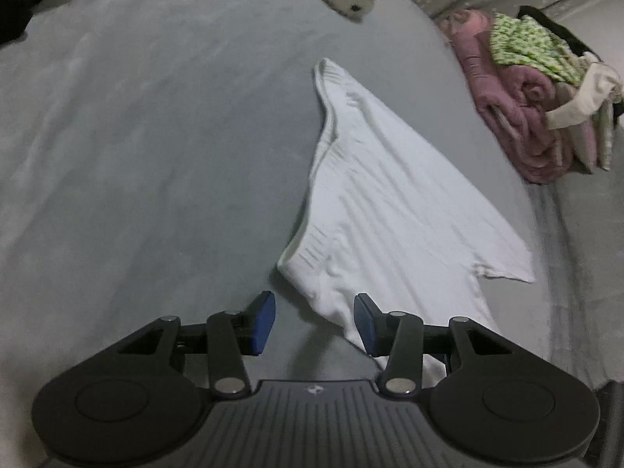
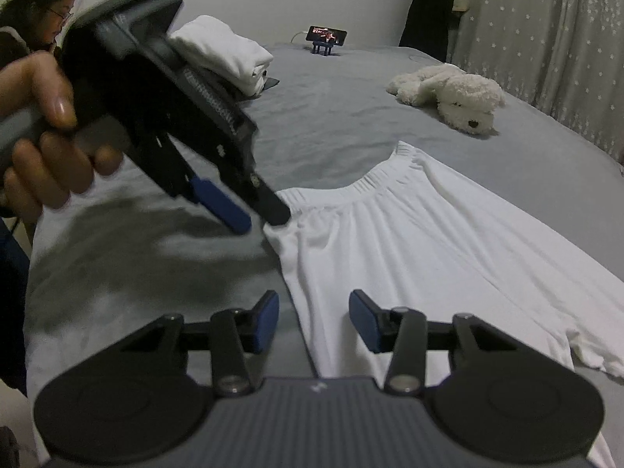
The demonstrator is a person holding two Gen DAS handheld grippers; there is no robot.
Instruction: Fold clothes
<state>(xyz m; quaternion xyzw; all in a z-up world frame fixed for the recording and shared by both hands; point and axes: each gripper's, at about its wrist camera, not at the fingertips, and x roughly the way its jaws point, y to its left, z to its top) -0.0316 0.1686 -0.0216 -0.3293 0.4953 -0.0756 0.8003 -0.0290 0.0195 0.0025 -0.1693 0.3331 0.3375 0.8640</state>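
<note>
White shorts with an elastic waistband (image 1: 386, 210) lie flat on the grey bed sheet (image 1: 156, 156); they also show in the right wrist view (image 2: 421, 245). My left gripper (image 1: 314, 321) is open, its blue pads just above the shorts' near corner. In the right wrist view the left gripper (image 2: 259, 218) hovers at the left end of the waistband. My right gripper (image 2: 314, 321) is open and empty over the shorts' left side edge.
A pile of unfolded pink, green and cream clothes (image 1: 534, 93) lies at the bed's edge. A white plush dog (image 2: 452, 95) lies beyond the shorts. Folded white clothes (image 2: 226, 54) and a phone on a stand (image 2: 327, 37) sit at the far end.
</note>
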